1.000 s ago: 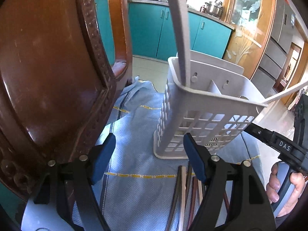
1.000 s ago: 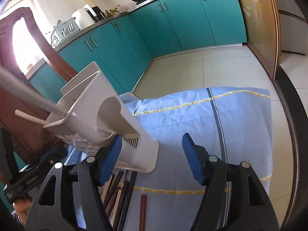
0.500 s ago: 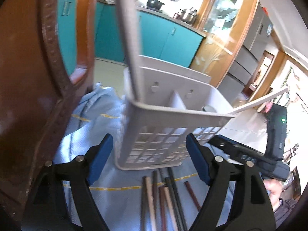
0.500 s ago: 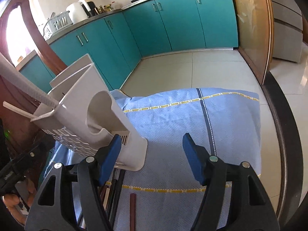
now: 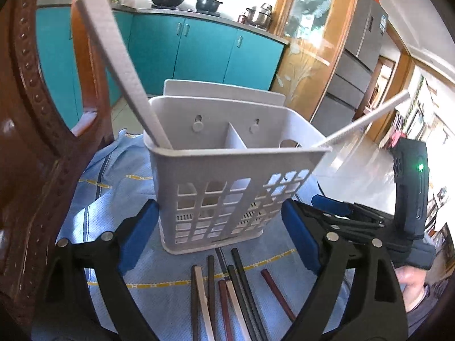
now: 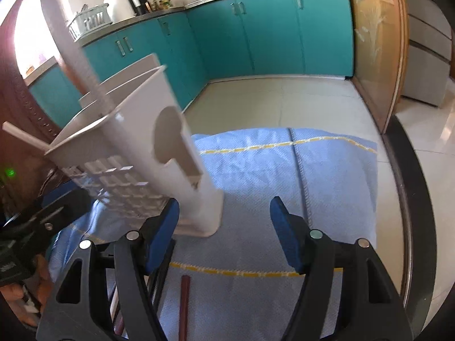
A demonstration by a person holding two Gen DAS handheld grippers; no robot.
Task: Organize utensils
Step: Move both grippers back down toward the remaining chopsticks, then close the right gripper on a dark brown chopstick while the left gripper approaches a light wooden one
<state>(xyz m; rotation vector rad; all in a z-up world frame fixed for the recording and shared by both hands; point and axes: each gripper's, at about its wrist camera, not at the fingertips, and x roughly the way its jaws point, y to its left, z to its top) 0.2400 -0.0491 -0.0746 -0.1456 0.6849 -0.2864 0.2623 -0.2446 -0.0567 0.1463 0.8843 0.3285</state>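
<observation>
A white slotted utensil caddy (image 5: 227, 187) stands on a blue cloth (image 5: 119, 199); it also shows in the right wrist view (image 6: 136, 153). A broad white handle (image 5: 113, 65) leans out of its left compartment and a thin white stick (image 5: 364, 119) out of its right. Several dark, red and pale chopsticks (image 5: 224, 292) lie on the cloth in front of it. My left gripper (image 5: 220, 236) is open, its jaws on either side of the caddy's base, not touching. My right gripper (image 6: 224, 233) is open and empty beside the caddy; one red chopstick (image 6: 183, 304) lies below it.
A carved wooden chair back (image 5: 37, 130) stands close on the left. The cloth (image 6: 284, 176) ends at a dark table edge (image 6: 409, 199) on the right. Teal kitchen cabinets (image 6: 256, 37) and tiled floor lie beyond.
My left gripper has swung round to face the caddy squarely, and the chopsticks have come into full view. My right gripper has moved closer to the caddy's side.
</observation>
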